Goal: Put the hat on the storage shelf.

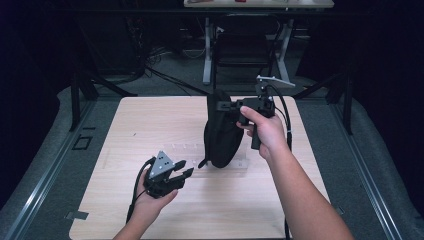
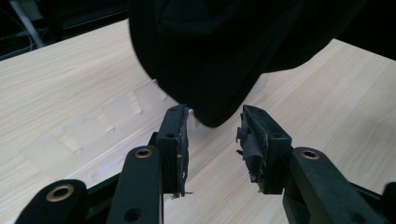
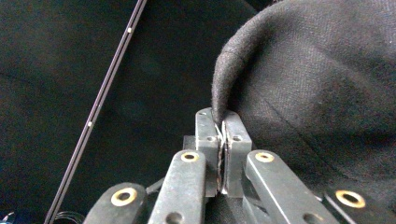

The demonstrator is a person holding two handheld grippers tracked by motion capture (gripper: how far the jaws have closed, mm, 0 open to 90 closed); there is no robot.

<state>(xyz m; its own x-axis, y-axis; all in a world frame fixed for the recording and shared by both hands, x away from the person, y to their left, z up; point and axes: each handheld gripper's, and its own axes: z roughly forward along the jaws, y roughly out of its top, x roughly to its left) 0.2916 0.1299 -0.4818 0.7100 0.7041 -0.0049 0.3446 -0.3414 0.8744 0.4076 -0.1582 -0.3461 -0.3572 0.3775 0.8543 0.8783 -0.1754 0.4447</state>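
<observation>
no legible text or labels anywhere

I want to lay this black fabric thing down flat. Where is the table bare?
The far-left stretch of the table, beyond the left claw, is bare wood, as is the near edge between the forearms. Centre-right is crowded: the black fabric item hangs there from the right claw, over clear strips.

Left tool (image 1: 183, 168) held low, jaws apart, right tool (image 1: 231, 106) raised, jaws clamped on black fabric (image 1: 220, 135)
</observation>
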